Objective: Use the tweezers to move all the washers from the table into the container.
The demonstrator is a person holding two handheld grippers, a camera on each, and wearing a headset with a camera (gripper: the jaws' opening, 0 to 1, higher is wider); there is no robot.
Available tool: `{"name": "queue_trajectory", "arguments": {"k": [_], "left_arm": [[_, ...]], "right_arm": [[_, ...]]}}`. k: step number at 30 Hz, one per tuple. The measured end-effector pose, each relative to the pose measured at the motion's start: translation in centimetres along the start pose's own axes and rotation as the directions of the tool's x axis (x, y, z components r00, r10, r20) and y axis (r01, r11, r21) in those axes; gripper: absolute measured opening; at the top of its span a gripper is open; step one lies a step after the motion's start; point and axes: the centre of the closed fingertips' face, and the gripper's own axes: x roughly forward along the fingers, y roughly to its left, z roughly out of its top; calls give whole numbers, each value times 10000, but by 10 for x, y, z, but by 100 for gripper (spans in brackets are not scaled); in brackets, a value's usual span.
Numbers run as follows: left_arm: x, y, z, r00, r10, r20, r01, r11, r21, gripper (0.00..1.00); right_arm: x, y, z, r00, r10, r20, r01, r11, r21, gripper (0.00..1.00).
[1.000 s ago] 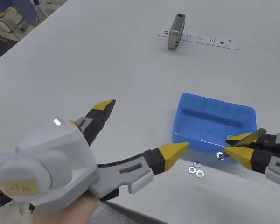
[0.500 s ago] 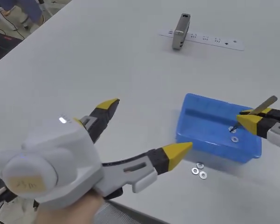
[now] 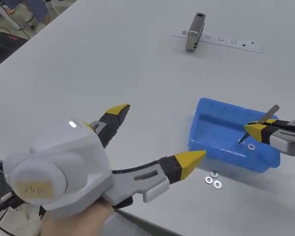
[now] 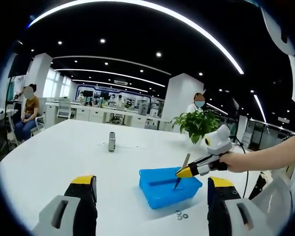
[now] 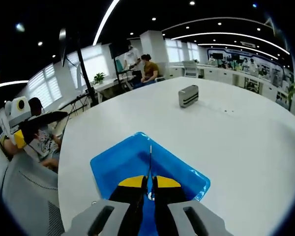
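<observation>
- Versus 1 s ago: the right gripper (image 3: 256,131) was low in the head view, at the near wall of the container (image 3: 219,129), with the tweezers (image 3: 271,113) tip beside a washer outside that wall. It now sits at right centre of the frame, over the container's right half.
- Versus 0.5 s ago: gripper and tweezers sit much as they did over the container. The camera also shifted, so small offsets may be view change.
- 1 washer (image 3: 251,147) lies flat on the container floor, just right of the tweezers tip. It looks apart from the tip, but it is too small to be sure.
- 3 washers (image 3: 213,179) sit in a tight cluster on the table (image 3: 88,64), just below the container's near wall, grouped as they were 1 s ago.
- Tweezers, head view: the long axis is diagonal. The tip points lower left and down into the container, and the back end rises to the upper right past the gripper.
- Tweezers, right gripper view: they run straight up the frame from between the jaws, with the tip over the blue floor.
- Right gripper jaws are clenched on the tweezers.
- Left gripper (image 3: 155,134): lower left of the head view, jaws spread wide with nothing between them, pose unchanged. Its right yellow tip is near the container's near left corner.
- A power strip (image 3: 226,42) and a grey box (image 3: 195,32) sit at top centre, well apart from the container.
</observation>
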Motion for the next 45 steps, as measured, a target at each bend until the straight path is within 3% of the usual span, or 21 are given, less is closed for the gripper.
{"name": "queue_trajectory", "arguments": {"k": [12, 16, 25, 33, 36, 42, 45], "left_arm": [[0, -1, -2, 10000, -44, -73, 44, 10000, -1, 95], [0, -2, 3, 9997, -133, 187, 135, 9998, -112, 96], [0, -3, 1, 9998, -154, 92, 155, 9998, -122, 96], [0, -4, 0, 9998, -210, 29, 211, 9997, -100, 95], [0, -4, 0, 9998, -214, 18, 214, 9997, -102, 95], [-1, -1, -1, 9999, -118, 25, 119, 9996, -269, 95], [-1, -1, 0, 9999, -118, 74, 120, 9994, -317, 95]], "right_arm": [[3, 2, -6, 9998, -114, -162, 112, 9999, -73, 3], [1, 3, -5, 9997, -155, -186, 151, 9997, -186, 4], [-16, 14, 9, 9995, -102, 294, 116, 9988, -480, 3], [-39, 43, 26, 9948, 325, 967, -249, 9966, -788, 3], [-43, 62, 28, 9895, 887, 1140, -766, 9914, -1063, 3], [-37, 87, 4, 9871, 1559, 360, -1494, 9784, -1431, 3], [-29, 96, -10, 9796, 2000, 201, -1974, 9759, -928, 3]]}}
